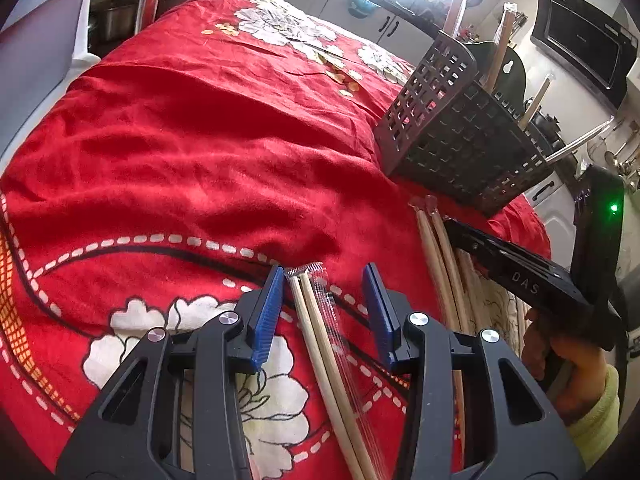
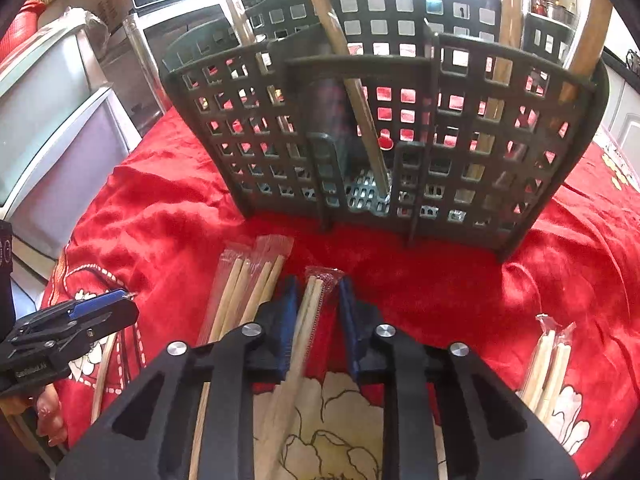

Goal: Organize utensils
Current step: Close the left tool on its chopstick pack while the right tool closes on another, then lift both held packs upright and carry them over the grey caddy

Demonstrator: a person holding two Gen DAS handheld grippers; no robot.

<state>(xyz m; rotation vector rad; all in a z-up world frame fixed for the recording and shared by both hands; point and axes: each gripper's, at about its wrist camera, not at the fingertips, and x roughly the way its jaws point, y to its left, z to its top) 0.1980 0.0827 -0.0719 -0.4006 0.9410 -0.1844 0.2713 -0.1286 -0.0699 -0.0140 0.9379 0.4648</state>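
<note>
A dark perforated utensil basket (image 2: 400,120) (image 1: 460,132) stands on the red flowered cloth (image 1: 200,160), with wooden handles and chopsticks upright in it. In front of it lie wrapped chopstick pairs. My right gripper (image 2: 318,282) points down with one wrapped pair (image 2: 314,300) between its blue pads; the jaws stand narrow around it, with a slim gap on the right side. It shows at the right edge of the left wrist view (image 1: 450,224). My left gripper (image 1: 323,274) (image 2: 128,296) is open over another wrapped pair (image 1: 308,320), which lies against its left pad.
More wrapped chopstick pairs (image 2: 248,292) lie just left of the right gripper, and two short pairs (image 2: 548,364) lie to its right. Kitchen cabinets (image 1: 360,4), a microwave (image 1: 588,48) and a grey appliance (image 2: 52,120) surround the table. A hand (image 1: 568,364) holds the right gripper.
</note>
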